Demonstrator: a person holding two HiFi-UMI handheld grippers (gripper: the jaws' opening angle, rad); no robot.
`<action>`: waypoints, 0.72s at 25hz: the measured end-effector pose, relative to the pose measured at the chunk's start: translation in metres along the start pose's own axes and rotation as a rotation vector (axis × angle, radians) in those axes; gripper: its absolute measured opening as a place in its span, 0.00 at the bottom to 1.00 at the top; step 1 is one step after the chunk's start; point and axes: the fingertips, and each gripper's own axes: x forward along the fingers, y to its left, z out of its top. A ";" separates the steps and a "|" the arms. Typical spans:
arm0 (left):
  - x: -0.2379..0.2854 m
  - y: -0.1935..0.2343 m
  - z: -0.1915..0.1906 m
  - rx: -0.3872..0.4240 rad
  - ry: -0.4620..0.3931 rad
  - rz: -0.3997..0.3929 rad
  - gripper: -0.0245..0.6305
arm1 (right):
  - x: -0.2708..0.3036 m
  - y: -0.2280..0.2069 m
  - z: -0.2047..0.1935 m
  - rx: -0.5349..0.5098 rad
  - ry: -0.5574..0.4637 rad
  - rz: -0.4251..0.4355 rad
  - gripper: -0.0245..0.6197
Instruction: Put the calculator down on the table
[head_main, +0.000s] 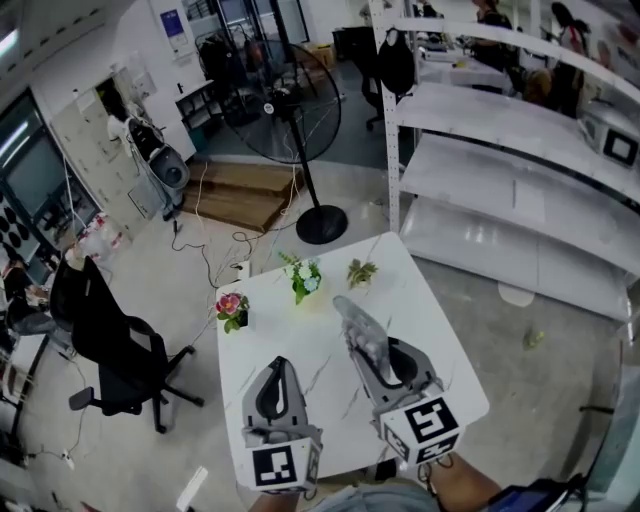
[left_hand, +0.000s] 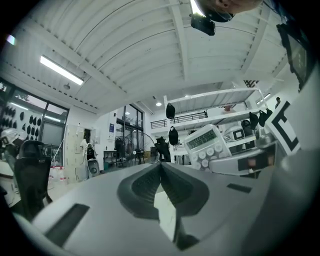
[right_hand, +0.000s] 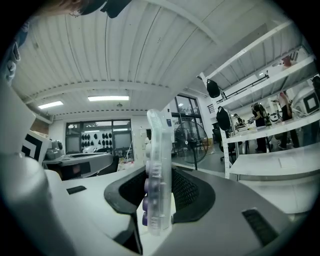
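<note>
**A:** We have the calculator (right_hand: 156, 150) pinched on edge in the right gripper (right_hand: 159, 197), above the table (head_main: 440, 330), with its keys facing 9 o'clock.

**B:** And our left gripper (left_hand: 161, 167) is closed on nothing, so we leave it idle at 9 o'clock.

**A:** We'd roll the wrist until the back faces down and lower it onto the bare top near 3 o'clock. We part the jaws only once it rests. The clear case looks slick, so we go slowly.

**B:** The top is white, marbled and flat. Three small flower pots (head_main: 303, 278) stand toward 12 o'clock, well clear of us. Beyond them is a fan (head_main: 285, 110), with an office chair (head_main: 105, 345) at 9 and shelves (head_main: 520, 180) at 2.
</note>
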 end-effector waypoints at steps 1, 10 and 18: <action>0.002 0.003 -0.004 -0.003 0.006 0.002 0.05 | 0.005 0.001 -0.002 -0.002 0.004 0.004 0.26; 0.023 0.030 -0.033 -0.040 0.047 0.026 0.05 | 0.042 0.003 -0.040 -0.013 0.115 0.029 0.26; 0.031 0.042 -0.068 -0.077 0.122 0.049 0.05 | 0.058 -0.009 -0.090 0.019 0.237 0.019 0.26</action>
